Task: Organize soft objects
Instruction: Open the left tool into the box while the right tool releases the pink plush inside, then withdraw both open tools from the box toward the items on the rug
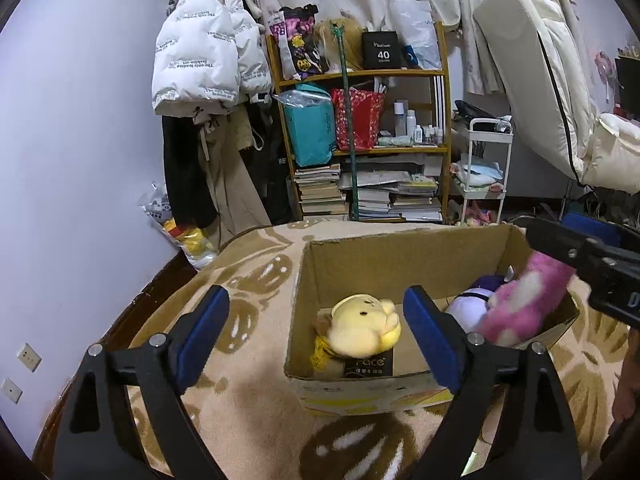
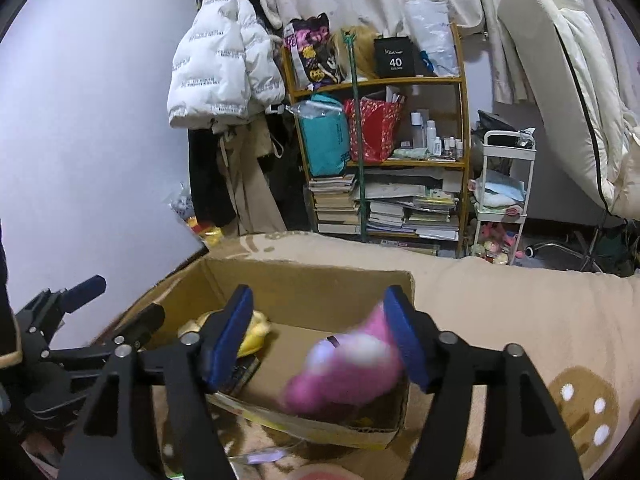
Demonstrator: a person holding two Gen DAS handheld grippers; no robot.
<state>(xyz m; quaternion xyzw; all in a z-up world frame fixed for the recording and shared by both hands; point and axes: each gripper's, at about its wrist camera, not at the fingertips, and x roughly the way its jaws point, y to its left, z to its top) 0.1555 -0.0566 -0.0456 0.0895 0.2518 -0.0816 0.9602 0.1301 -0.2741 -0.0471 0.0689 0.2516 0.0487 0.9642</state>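
Two claws, both spread wide and holding nothing: our left gripper (image 1: 316, 336) hangs over the near edge of the cardboard box (image 1: 360, 394), our right gripper (image 2: 320, 338) over its other end. Between the right fingers the pink plush (image 2: 344, 376) looks blurred, probably dropping in. Inside, near the left, sits the yellow plush (image 1: 366, 326), with a purple-and-white one (image 1: 472, 304) further right. They look light and squishy, so we'd pinch the fat middle. Everything sits on a tan blanket (image 1: 248, 400).
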